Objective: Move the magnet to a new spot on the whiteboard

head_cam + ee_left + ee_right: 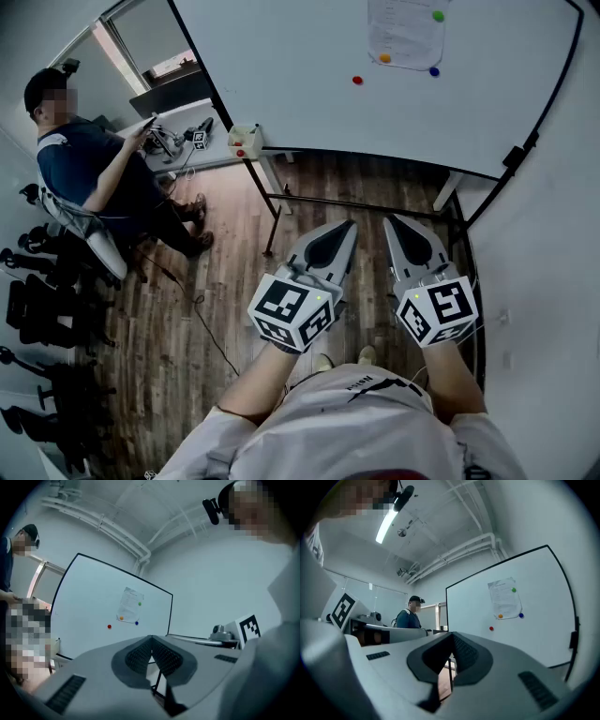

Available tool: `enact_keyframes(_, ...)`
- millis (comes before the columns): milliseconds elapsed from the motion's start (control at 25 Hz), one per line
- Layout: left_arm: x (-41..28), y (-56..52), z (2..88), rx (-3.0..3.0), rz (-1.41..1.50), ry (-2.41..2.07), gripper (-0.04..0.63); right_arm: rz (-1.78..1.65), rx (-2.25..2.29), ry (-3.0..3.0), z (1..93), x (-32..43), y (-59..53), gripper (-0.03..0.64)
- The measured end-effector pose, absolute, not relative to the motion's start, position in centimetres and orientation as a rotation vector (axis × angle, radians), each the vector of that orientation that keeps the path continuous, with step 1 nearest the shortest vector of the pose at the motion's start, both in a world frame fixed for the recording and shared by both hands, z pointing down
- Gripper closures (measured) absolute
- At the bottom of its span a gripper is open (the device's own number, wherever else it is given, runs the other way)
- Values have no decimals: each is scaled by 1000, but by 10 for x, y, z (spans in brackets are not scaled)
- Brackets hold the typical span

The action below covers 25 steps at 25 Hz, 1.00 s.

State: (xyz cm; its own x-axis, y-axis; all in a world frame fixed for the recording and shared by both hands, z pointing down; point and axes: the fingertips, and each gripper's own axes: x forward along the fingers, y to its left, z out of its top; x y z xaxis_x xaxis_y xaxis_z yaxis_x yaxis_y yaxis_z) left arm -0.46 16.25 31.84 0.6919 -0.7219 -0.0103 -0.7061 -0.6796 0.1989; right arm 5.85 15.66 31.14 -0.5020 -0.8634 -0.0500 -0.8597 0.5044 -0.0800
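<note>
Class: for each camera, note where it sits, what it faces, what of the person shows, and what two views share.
Head view: on the person's head, looking steeply down at floor and whiteboard; forearms, left tongs, right tongs show.
Left gripper view: on the left tongs, looking along shut jaws at the whiteboard; the person's shirt at right.
Right gripper view: on the right tongs, likewise facing the whiteboard; shirt at left.
Shared: all catch the red magnet.
</note>
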Motion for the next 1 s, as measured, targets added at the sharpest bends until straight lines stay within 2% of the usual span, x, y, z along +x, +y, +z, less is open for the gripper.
enact_keyframes(520,12,168,322,2709,-113,-1171,584,-84,-1433,2687,310,67,163,603)
enact_keyframes(1000,10,157,330,2649,-106,-1313,584,-110,-1420,2615,310,115,151,603)
